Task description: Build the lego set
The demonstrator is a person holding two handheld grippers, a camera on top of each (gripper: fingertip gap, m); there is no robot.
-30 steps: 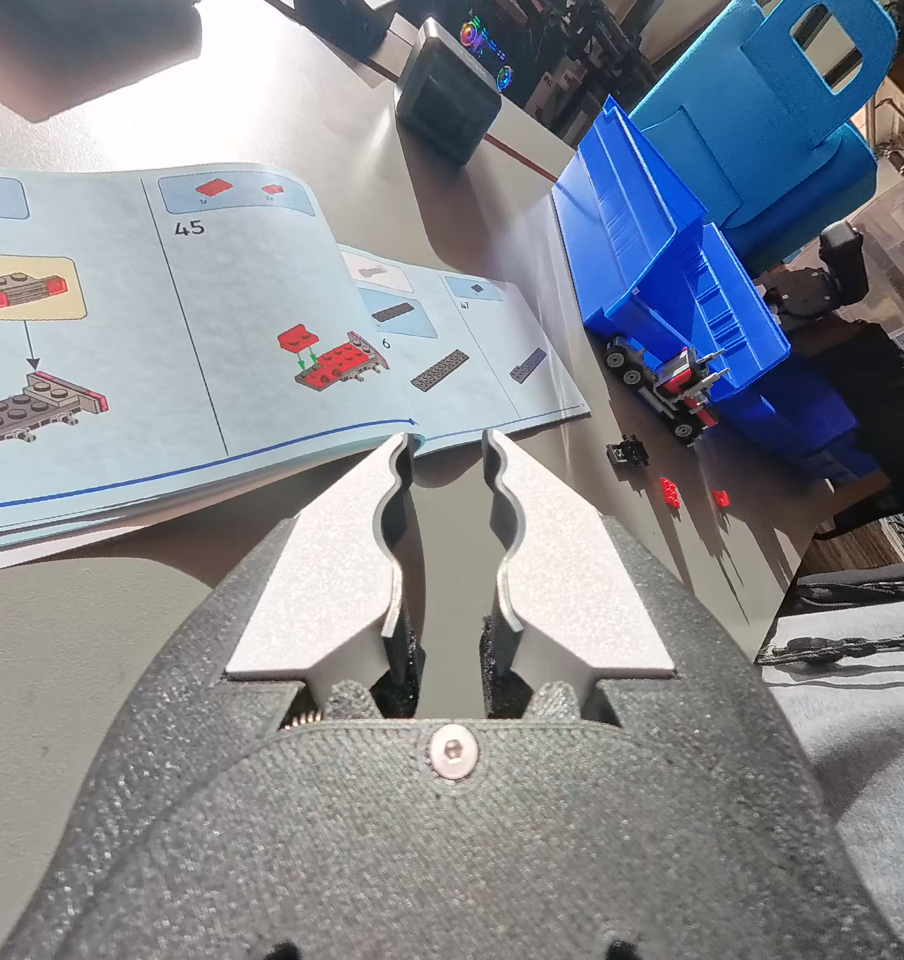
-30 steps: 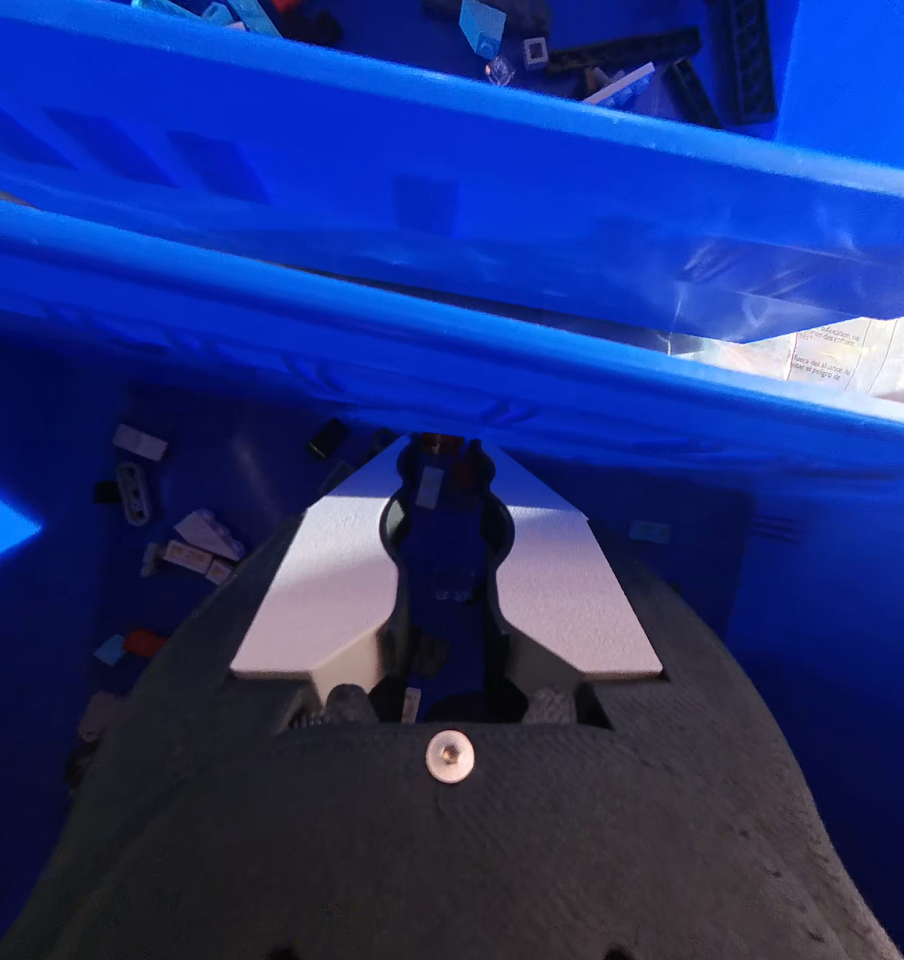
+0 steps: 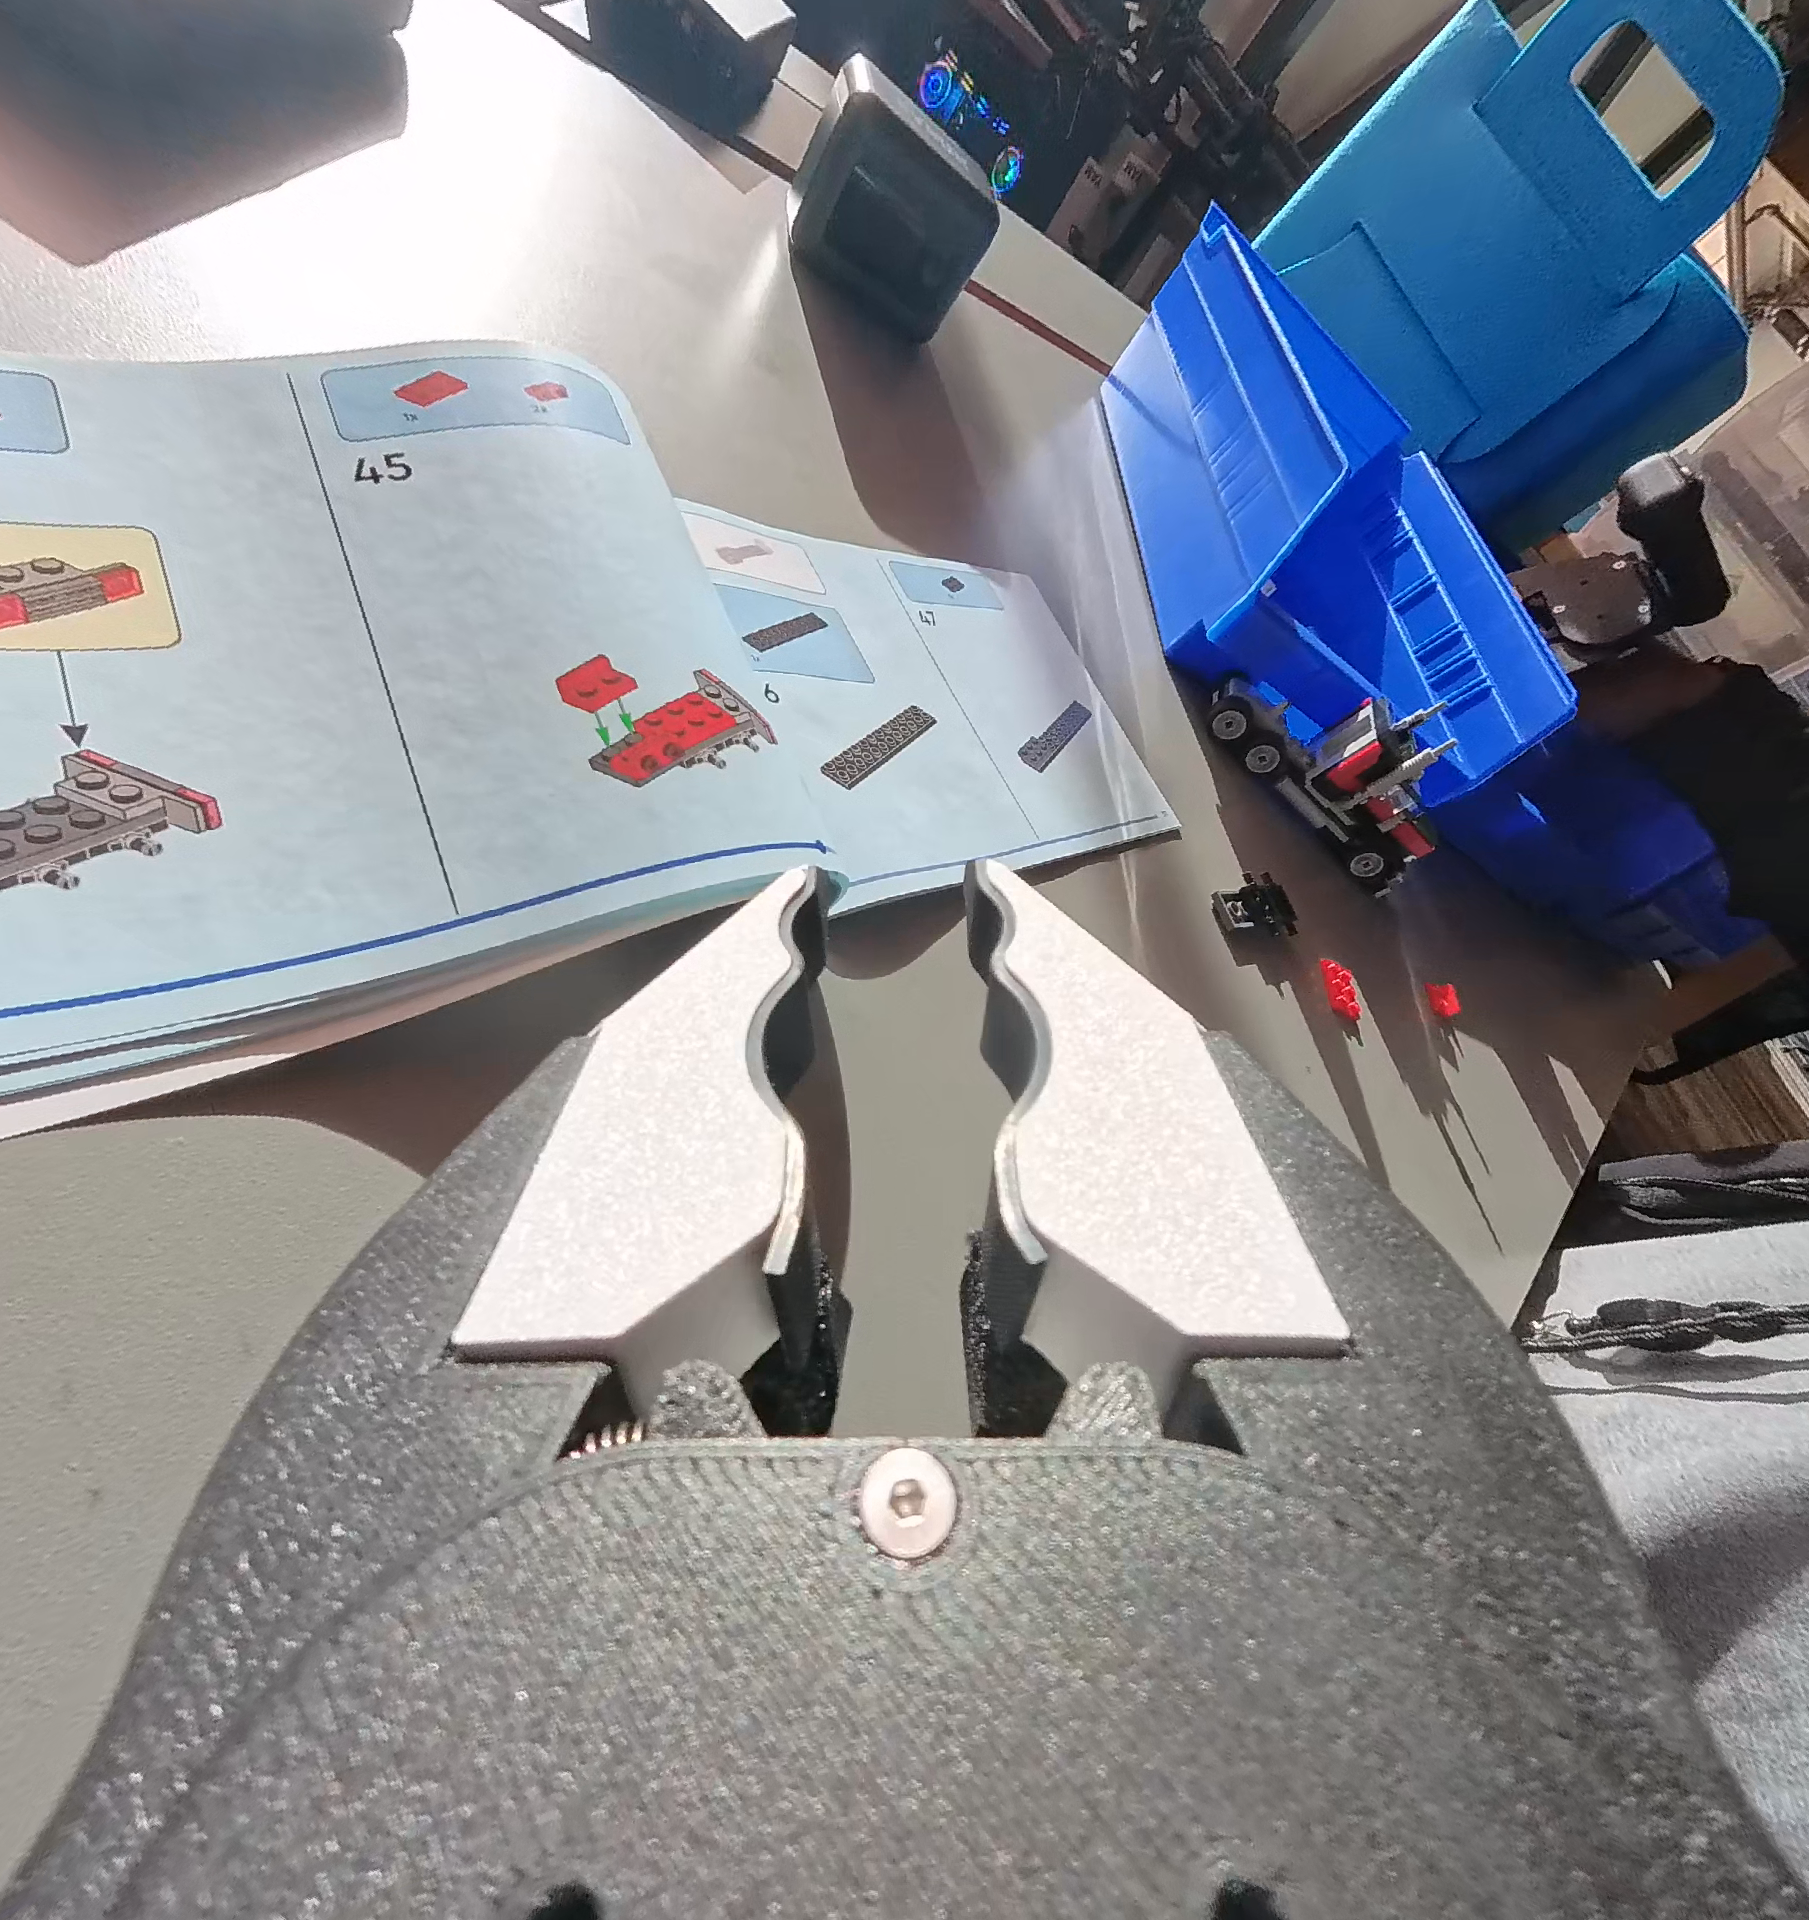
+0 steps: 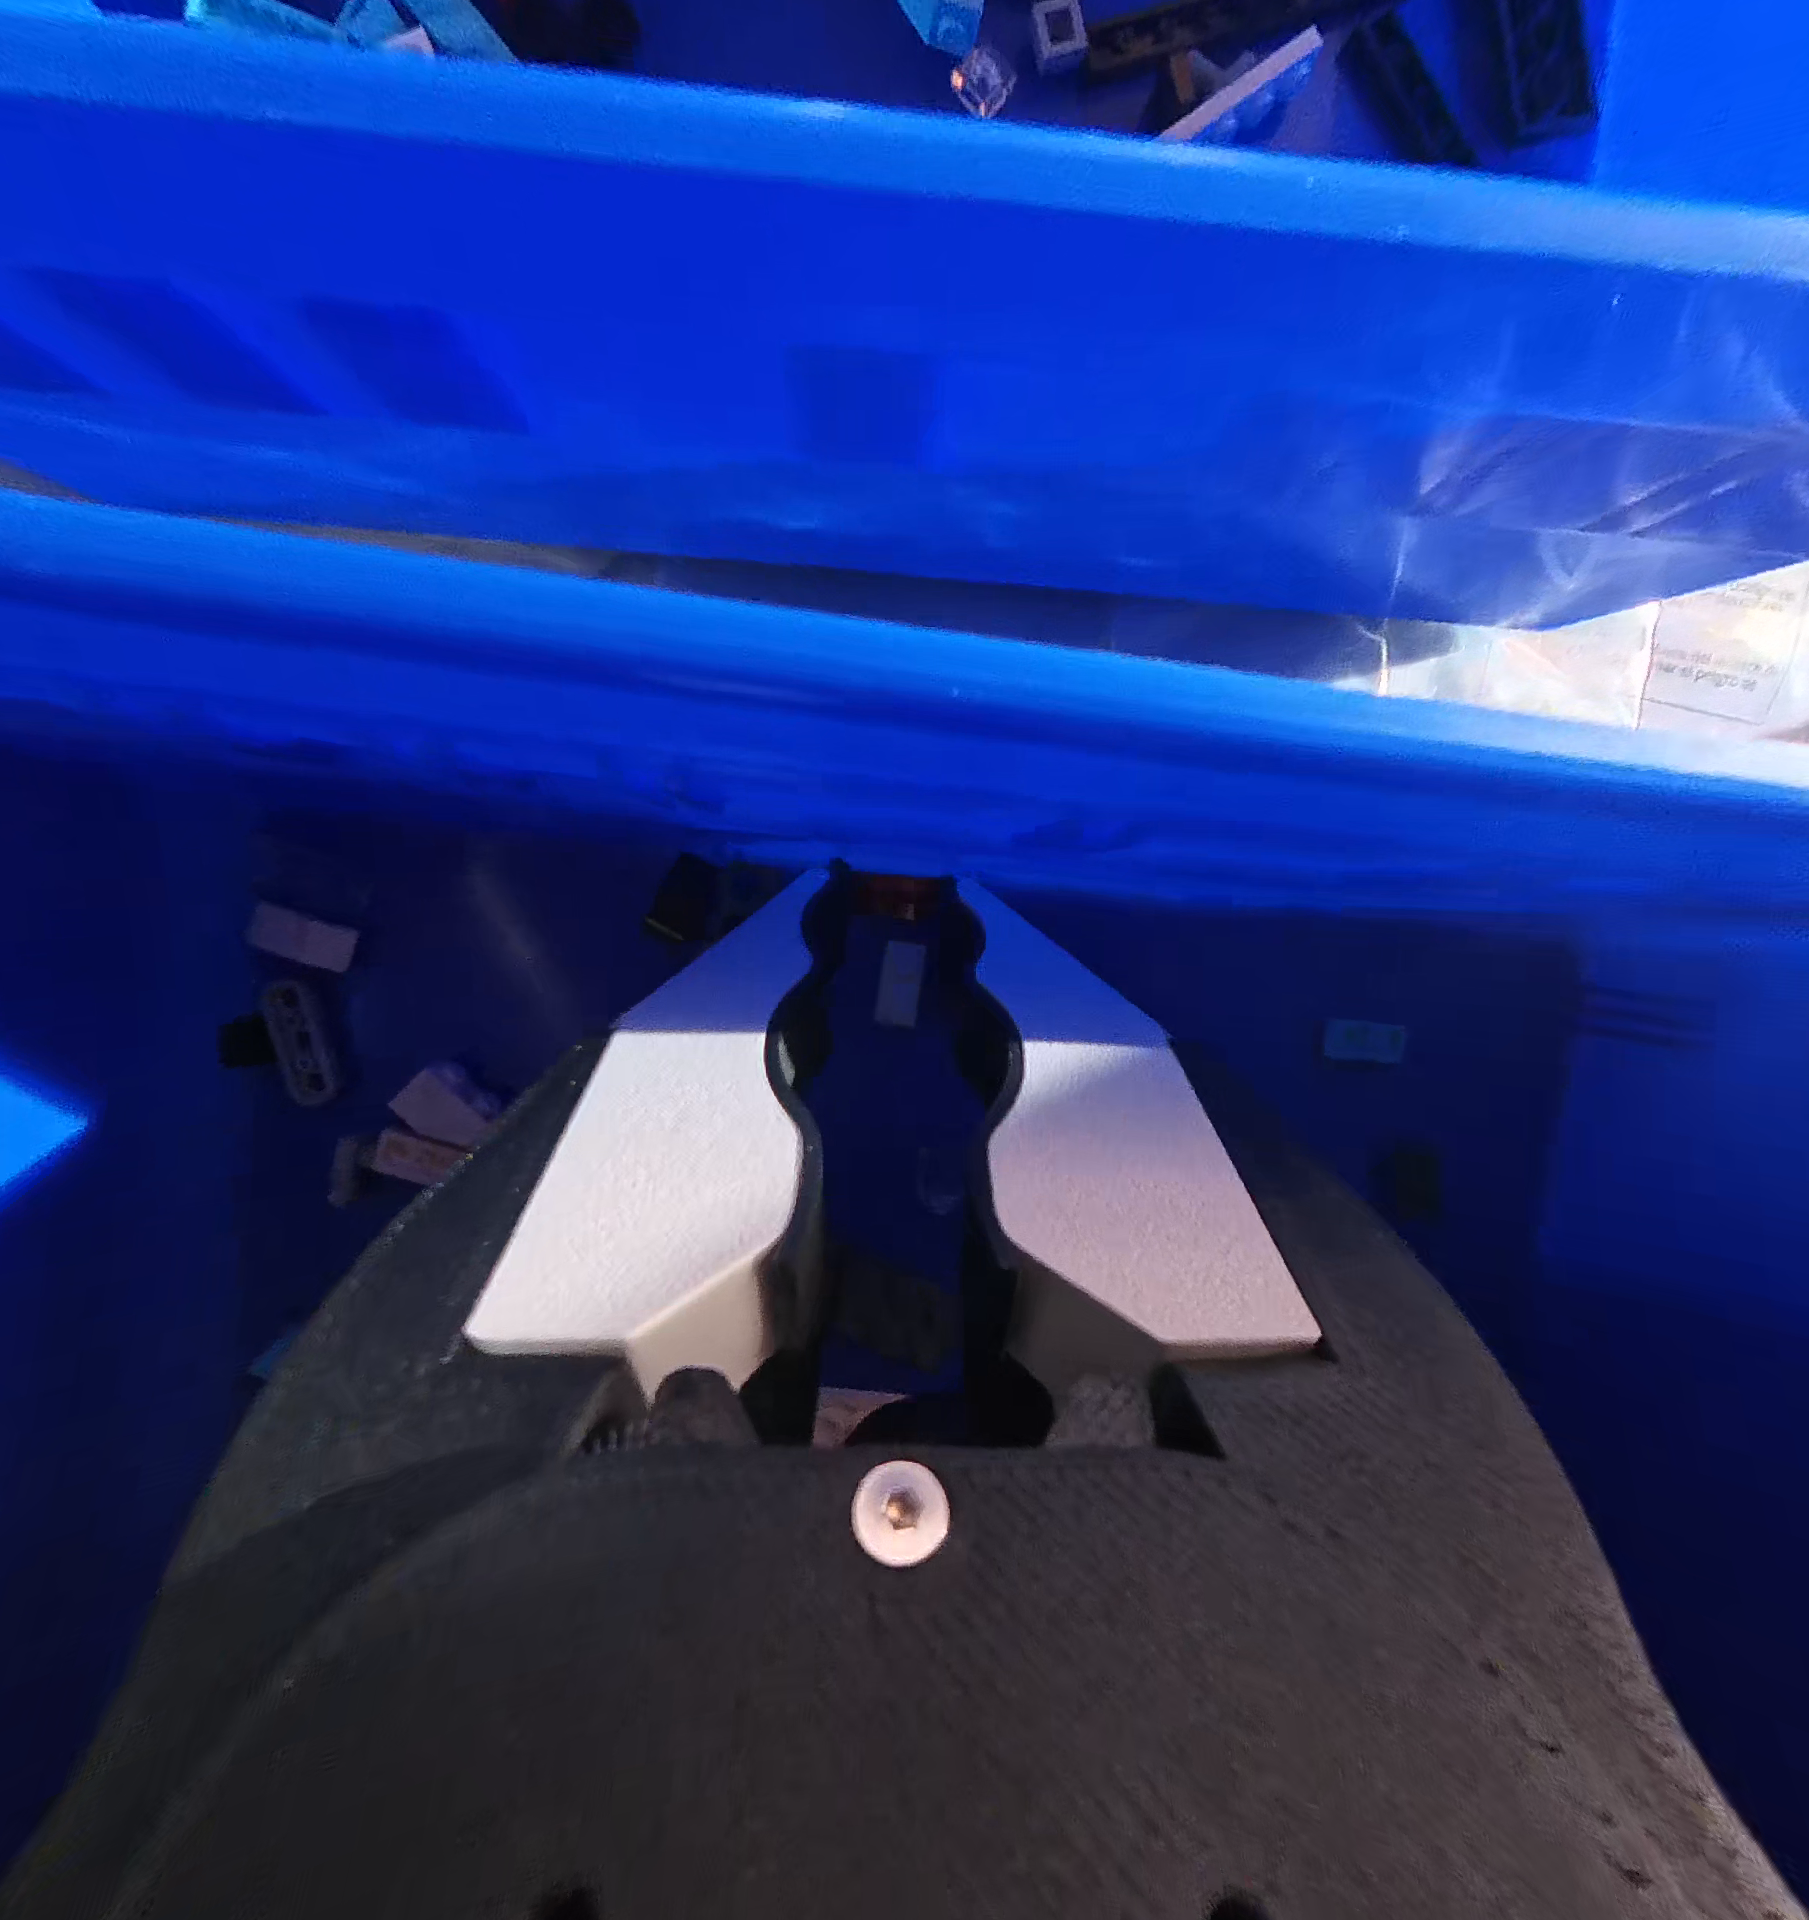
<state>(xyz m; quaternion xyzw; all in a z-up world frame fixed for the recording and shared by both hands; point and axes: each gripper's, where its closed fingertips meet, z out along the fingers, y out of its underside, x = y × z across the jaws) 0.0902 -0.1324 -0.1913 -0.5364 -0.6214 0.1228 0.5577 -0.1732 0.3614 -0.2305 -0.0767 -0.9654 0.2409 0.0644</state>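
My left gripper (image 3: 895, 883) is open and empty, low over the grey table, its tips at the near edge of the open instruction booklet (image 3: 360, 675). A partly built red and black truck (image 3: 1336, 790) stands against the blue bins (image 3: 1295, 499) to the right. A small black piece (image 3: 1255, 909) and two small red pieces (image 3: 1338, 985) lie in front of the truck. My right gripper (image 4: 892, 883) reaches down inside a blue bin (image 4: 879, 748). Its tips are closed on a small red piece (image 4: 895, 896) close to the bin's far wall.
Several loose light and dark pieces (image 4: 302, 1039) lie on the bin floor to the left of the right gripper. A second bin with parts (image 4: 1295, 62) sits beyond it. A black box (image 3: 895, 239) and a blue chair (image 3: 1502, 260) stand behind the bins. The table edge (image 3: 1565, 1195) runs close on the right. There is about 55 centimeters between the tips of the two grippers.
The right gripper's jaws have narrowed around the red piece and it has shifted slightly. The left gripper has not moved.
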